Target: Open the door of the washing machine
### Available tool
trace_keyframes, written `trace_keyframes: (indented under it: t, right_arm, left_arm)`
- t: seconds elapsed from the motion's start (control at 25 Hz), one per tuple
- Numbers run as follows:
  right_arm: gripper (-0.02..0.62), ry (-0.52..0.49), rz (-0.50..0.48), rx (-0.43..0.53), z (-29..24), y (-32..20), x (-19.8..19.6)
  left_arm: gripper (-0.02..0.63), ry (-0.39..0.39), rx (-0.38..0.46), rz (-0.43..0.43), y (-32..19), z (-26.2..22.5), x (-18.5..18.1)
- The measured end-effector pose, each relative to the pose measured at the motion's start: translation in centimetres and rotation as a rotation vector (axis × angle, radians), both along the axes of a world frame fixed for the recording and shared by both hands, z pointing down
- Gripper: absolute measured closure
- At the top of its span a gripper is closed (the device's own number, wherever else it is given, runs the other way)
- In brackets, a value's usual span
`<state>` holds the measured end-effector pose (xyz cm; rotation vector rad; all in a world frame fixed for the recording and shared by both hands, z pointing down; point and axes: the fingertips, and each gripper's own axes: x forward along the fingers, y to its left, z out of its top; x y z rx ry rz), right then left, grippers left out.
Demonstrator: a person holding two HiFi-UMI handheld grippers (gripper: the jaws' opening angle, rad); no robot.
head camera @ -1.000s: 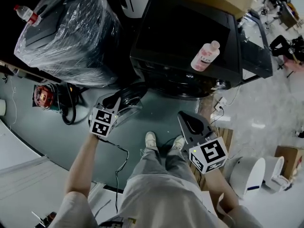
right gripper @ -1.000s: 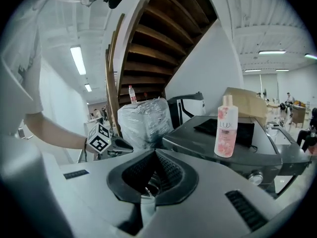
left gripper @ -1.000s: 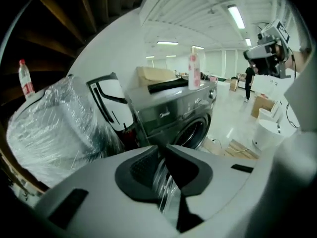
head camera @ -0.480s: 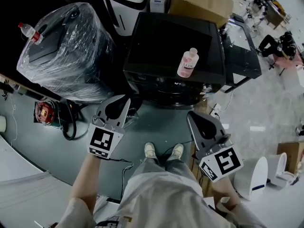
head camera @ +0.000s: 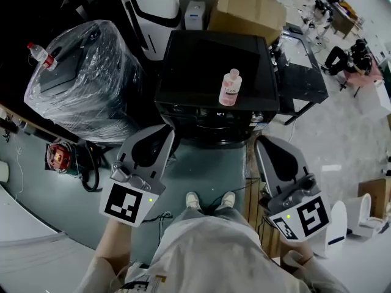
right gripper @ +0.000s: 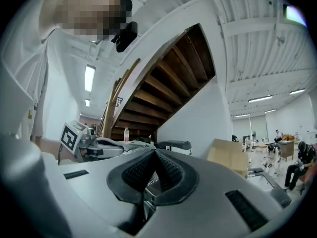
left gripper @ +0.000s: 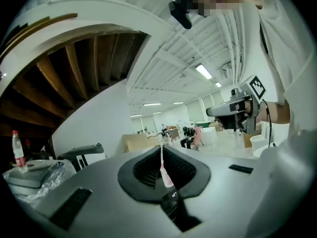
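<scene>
The black washing machine (head camera: 211, 66) stands ahead of me in the head view, with a pink bottle (head camera: 230, 88) on its lid. Its front panel (head camera: 208, 116) shows; the door is hidden behind my left gripper. My left gripper (head camera: 162, 137) is raised in front of the machine's lower left, jaws shut with nothing held (left gripper: 161, 151). My right gripper (head camera: 264, 145) hangs off the machine's lower right corner, touching nothing, its pads together at the tip and empty (right gripper: 155, 155). Both point level.
A plastic-wrapped machine (head camera: 85, 78) with a water bottle (head camera: 38, 52) stands to the left. Cardboard boxes (head camera: 247, 8) and a white unit (head camera: 153, 5) sit behind. A red device (head camera: 58, 154) and cables lie on the floor at left. My feet (head camera: 211, 199) stand below.
Both grippers have risen toward the camera and look larger. The left one has come up and away from the round door seen low at the machine's front a second ago.
</scene>
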<state>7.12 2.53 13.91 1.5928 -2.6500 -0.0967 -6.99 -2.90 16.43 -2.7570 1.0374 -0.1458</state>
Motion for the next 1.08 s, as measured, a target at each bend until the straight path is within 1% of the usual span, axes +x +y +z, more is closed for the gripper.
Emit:
trace_keyframes:
  t: [0.12, 0.24, 0.48, 0.68, 1.08]
  right_arm:
    - [0.572, 0.002, 0.003, 0.025, -1.0, 0.7, 0.5]
    - [0.572, 0.012, 0.007, 0.041, -1.5, 1.1, 1.0]
    - [0.572, 0.021, 0.02, 0.053, -1.8, 1.4, 1.8]
    - [0.572, 0.015, 0.031, 0.044, -1.5, 1.0, 2.4]
    - [0.572, 0.017, 0.024, 0.035, -0.9, 0.0, 2.5]
  left_arm:
    - [0.575, -0.007, 0.038, 0.011, 1.4, -1.8, 0.9]
    - [0.575, -0.027, 0.054, 0.001, 1.9, -2.1, 1.3]
    - [0.575, -0.034, 0.041, -0.014, 2.0, -1.8, 1.7]
    - [0.575, -0.031, 0.041, -0.028, 1.4, -1.8, 1.9]
    - [0.575, -0.029, 0.036, -0.048, 0.7, -1.6, 2.0]
